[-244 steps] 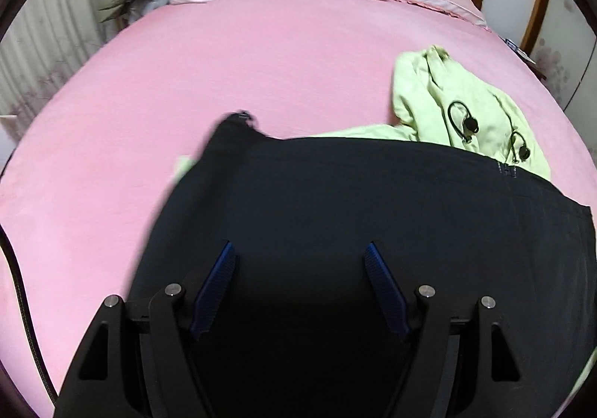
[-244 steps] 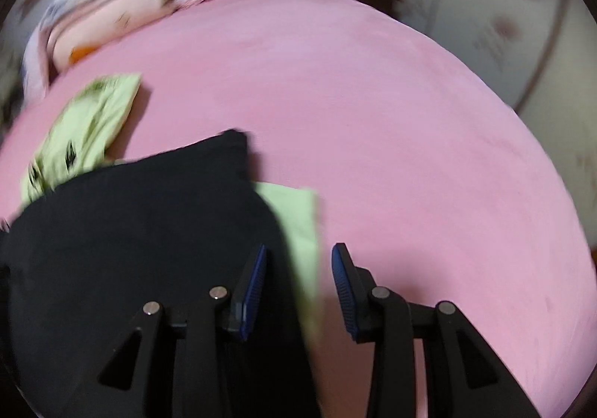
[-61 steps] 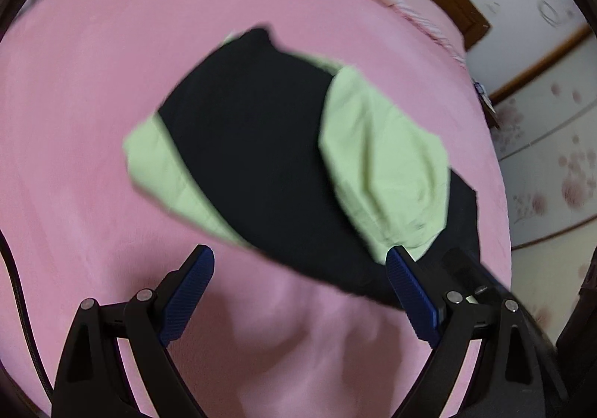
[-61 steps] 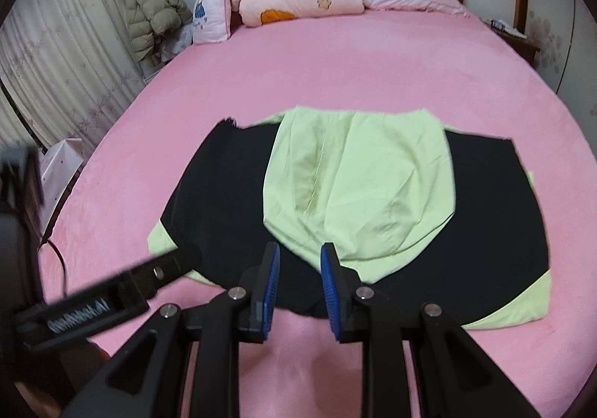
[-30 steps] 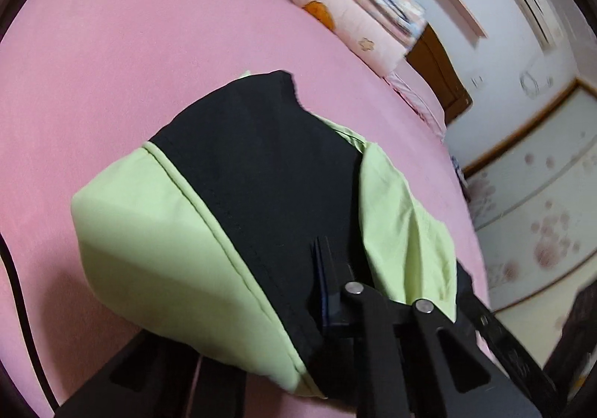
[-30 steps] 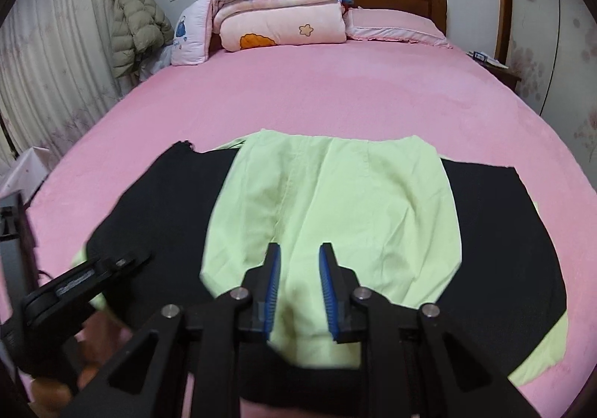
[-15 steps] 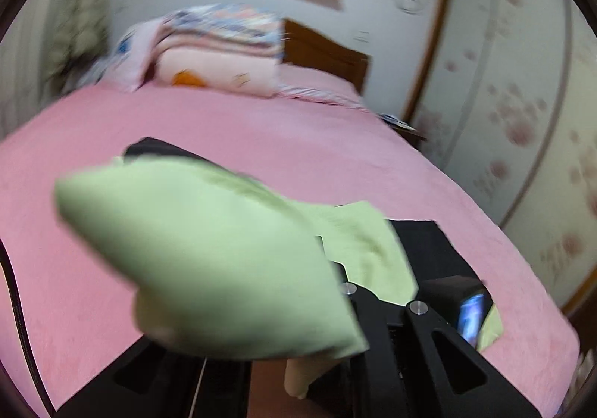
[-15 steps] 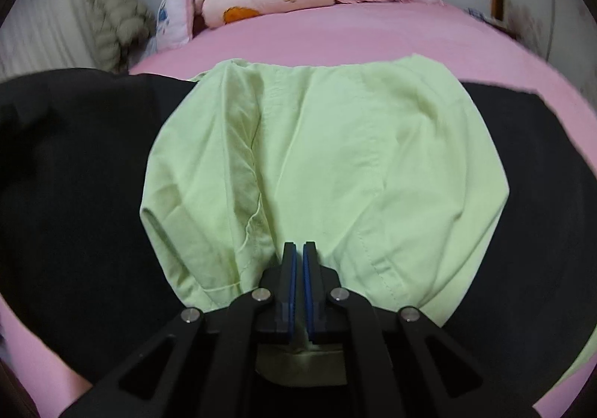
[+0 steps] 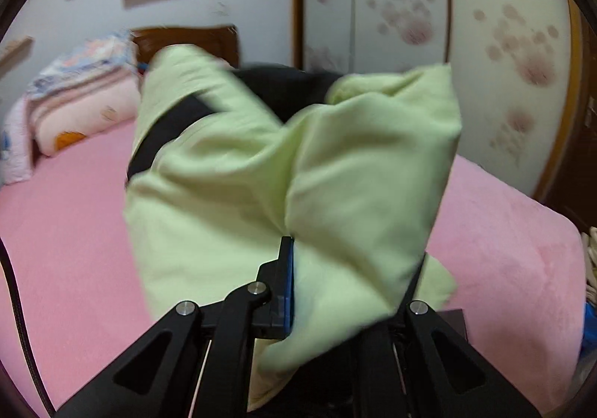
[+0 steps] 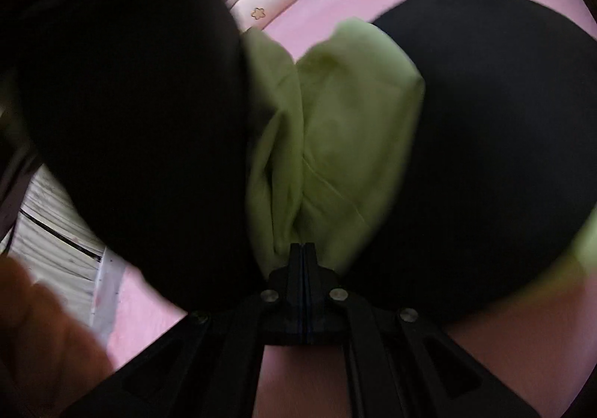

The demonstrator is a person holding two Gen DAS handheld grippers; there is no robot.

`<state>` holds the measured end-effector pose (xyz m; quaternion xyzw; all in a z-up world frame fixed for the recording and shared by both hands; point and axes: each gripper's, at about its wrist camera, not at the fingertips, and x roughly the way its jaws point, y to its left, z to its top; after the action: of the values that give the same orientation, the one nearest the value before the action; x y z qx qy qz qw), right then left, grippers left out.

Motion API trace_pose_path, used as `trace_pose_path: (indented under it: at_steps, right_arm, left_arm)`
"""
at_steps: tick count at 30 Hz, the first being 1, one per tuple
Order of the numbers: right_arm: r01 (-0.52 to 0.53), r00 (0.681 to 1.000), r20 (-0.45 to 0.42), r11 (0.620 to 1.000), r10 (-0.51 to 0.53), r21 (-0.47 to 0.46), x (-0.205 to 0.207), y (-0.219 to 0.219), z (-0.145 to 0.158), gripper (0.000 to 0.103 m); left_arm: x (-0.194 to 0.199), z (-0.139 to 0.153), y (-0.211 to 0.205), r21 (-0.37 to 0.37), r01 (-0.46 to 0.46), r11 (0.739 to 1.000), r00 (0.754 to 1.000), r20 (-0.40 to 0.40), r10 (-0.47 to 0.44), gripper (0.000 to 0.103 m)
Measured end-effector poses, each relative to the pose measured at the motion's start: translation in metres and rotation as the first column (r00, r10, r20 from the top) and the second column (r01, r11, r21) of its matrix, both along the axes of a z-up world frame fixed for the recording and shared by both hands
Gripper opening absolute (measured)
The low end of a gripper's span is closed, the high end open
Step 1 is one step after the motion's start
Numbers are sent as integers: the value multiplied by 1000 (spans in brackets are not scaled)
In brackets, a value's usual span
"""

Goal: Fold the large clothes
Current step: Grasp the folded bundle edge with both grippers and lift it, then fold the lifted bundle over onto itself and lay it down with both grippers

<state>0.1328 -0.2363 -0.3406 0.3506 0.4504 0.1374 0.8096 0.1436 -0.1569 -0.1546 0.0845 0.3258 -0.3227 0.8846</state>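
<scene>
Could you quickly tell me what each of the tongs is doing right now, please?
Left tongs: closed on the jacket's light green fabric.
Right tongs: closed on a bunched green fold of the jacket.

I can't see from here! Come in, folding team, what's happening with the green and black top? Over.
Left gripper shut on garment, lifted off pink bed. Right gripper shut on green hem. Nothing blocking.

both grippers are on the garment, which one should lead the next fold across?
Left, probably. The left gripper holds a lifted green flap of the garment above the pink bed. The right gripper pinches the near edge low, so it suits anchoring.
</scene>
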Motion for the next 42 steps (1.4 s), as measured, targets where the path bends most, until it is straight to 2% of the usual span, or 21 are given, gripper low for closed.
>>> trace_pose_path:
  at_steps: [2, 5, 10, 12, 17, 21, 25, 31, 33, 35, 38, 40, 42]
  right_arm:
    - [21, 1000, -24, 1000, -21, 17, -19, -18, -2, 2]
    - [48, 998, -44, 999, -49, -20, -41, -38, 1, 3]
    - [95, 992, -60, 966, -113, -241, -56, -68, 14, 3]
    - [117, 989, -60, 955, -138, -271, -56, -76, 16, 3]
    - [204, 971, -53, 926, -232, -319, -54, -97, 27, 3]
    - [245, 965, -7, 910, -262, -334, -46, -114, 46, 3]
    - [259, 962, 11, 897, -273, -357, -46, -118, 55, 3]
    - [279, 955, 6, 892, -297, -354, -49, -138, 65, 3]
    - [275, 956, -9, 901, -294, -335, -58, -142, 68, 19]
    - [278, 956, -7, 908, -295, -315, -58, -142, 72, 28]
    - [267, 961, 17, 909, -276, -321, -50, -134, 86, 31]
    - [247, 968, 30, 916, -251, -317, -44, -133, 95, 32]
    - [231, 972, 41, 923, -230, -306, -40, -133, 101, 39]
  left_arm:
    - [3, -14, -18, 29, 25, 999, 999, -47, -24, 6]
    - [9, -38, -40, 81, 52, 995, 992, -123, -42, 7]
    - [9, -74, -61, 219, 65, 974, 988, -152, -32, 10]
    - [11, -83, -63, 241, 66, 968, 985, -172, -25, 11]
    - [20, -77, -71, 215, 45, 976, 981, -196, -2, 10]
    - [11, -56, -73, 162, 18, 987, 991, -131, 3, 9]
    - [13, -79, -79, 197, 14, 980, 985, -170, 20, 9]
    - [6, -98, -88, 230, 9, 973, 988, -149, 26, 10]
    - [-2, -96, -86, 231, 9, 973, 989, -146, 26, 10]
    - [-2, -90, -85, 231, 10, 973, 989, -146, 25, 10]
    - [-8, -77, -78, 206, 14, 979, 985, -169, 21, 18]
    - [-8, -65, -70, 150, 29, 988, 980, -199, 1, 32]
    - [-16, -55, -63, 92, 39, 995, 975, -220, -18, 44]
